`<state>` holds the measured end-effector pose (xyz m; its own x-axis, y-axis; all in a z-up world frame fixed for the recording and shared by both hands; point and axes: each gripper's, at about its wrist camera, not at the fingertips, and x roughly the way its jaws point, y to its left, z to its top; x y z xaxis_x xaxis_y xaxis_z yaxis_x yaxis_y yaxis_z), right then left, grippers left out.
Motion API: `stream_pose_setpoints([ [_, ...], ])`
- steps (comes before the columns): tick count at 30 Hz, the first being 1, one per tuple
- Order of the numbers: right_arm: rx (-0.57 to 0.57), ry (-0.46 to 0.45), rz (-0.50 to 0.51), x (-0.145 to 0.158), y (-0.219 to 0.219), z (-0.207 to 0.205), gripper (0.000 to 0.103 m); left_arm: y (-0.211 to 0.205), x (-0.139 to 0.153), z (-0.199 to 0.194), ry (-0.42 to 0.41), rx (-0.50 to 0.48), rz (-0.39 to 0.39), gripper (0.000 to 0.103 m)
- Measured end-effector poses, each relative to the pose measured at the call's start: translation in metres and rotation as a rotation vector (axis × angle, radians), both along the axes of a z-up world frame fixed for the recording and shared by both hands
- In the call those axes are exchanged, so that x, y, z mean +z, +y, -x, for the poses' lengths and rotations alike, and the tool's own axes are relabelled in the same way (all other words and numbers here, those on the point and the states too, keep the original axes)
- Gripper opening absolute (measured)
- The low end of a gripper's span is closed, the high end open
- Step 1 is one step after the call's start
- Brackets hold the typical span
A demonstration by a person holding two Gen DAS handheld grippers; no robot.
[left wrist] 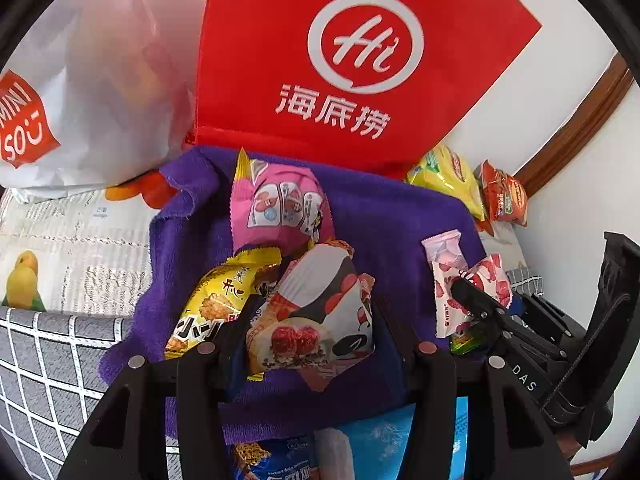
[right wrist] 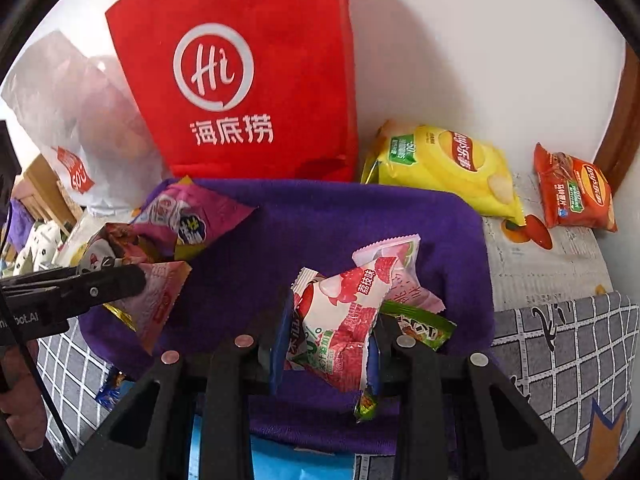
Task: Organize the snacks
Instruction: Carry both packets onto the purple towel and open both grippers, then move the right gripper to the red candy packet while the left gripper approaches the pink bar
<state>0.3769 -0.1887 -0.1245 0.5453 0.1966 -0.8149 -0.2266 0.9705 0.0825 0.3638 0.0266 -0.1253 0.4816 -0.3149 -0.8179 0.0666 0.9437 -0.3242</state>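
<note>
Left wrist view: the left gripper (left wrist: 310, 334) has its jaws clamped on a panda packet (left wrist: 320, 320) over the purple towel (left wrist: 380, 216); it should be set down at twelve o'clock, clear of the pink packet (left wrist: 280, 208).

Right wrist view: the right gripper (right wrist: 330, 338) has its jaws closed on a lychee packet (right wrist: 340, 320). A green packet (right wrist: 420, 326) at three o'clock is half hidden.

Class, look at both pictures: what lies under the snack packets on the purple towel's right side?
Under the lychee packet show a pink packet and green wrapper, then the purple towel. Anything beneath the towel is covered.
</note>
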Motion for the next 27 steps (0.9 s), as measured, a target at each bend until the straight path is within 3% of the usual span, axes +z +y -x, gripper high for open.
stream_pose_setpoints([
  [13,-0.002,0.025,0.008,-0.013,-0.004,-0.006,0.034,-0.009,-0.007,-0.004,0.001,-0.029,-0.029,0.052],
  [16,-0.005,0.011,0.019,-0.008,-0.004,-0.004,0.054,-0.010,-0.006,-0.005,0.007,-0.030,-0.020,0.061],
  [21,-0.011,-0.013,0.041,0.003,-0.003,0.004,0.064,-0.012,0.004,0.002,-0.019,-0.023,-0.030,0.082],
  [27,-0.060,-0.048,0.039,0.029,-0.009,0.023,0.075,-0.008,0.029,0.020,-0.077,-0.025,-0.044,0.082],
])
